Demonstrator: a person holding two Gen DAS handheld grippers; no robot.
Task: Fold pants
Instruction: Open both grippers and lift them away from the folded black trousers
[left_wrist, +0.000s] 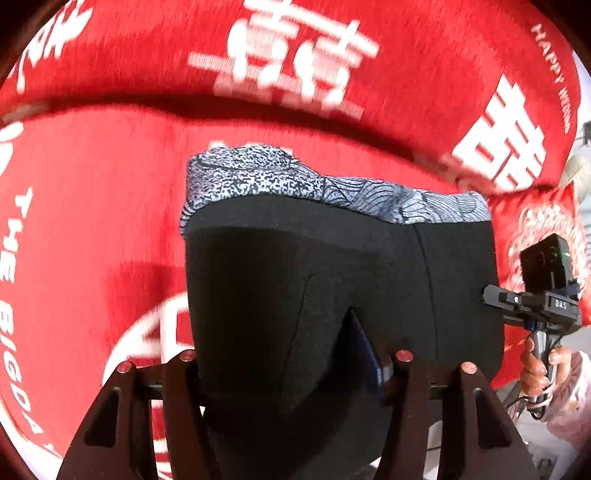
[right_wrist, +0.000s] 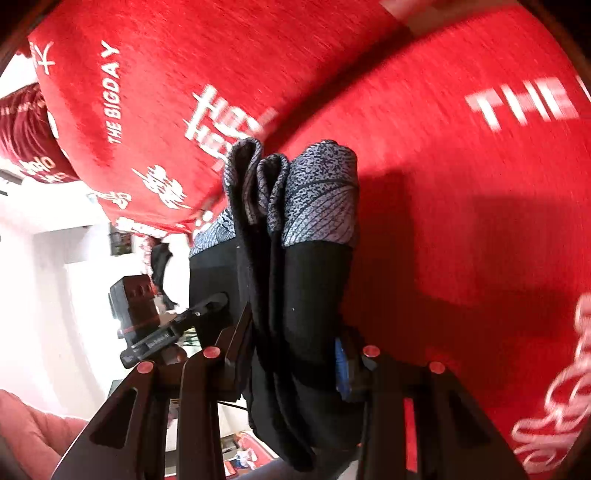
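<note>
The pants (left_wrist: 332, 280) are black with a grey patterned waistband (left_wrist: 295, 181). They hang folded above a red bedspread. My left gripper (left_wrist: 295, 369) is shut on the black fabric, which fills the space between its fingers. My right gripper (left_wrist: 495, 297) shows at the right of the left wrist view, clamped on the pants' right edge. In the right wrist view the pants (right_wrist: 303, 295) hang in bunched layers between the fingers of my right gripper (right_wrist: 291, 354), with the waistband (right_wrist: 317, 195) farthest from the camera. My left gripper (right_wrist: 218, 301) grips the other edge there.
A red bedspread (left_wrist: 110, 221) with white characters and lettering lies under the pants. A red pillow or cover (left_wrist: 369, 55) rises behind it. A hand (left_wrist: 543, 365) holds the right gripper's handle. A white wall (right_wrist: 55, 277) and floor clutter show at left in the right wrist view.
</note>
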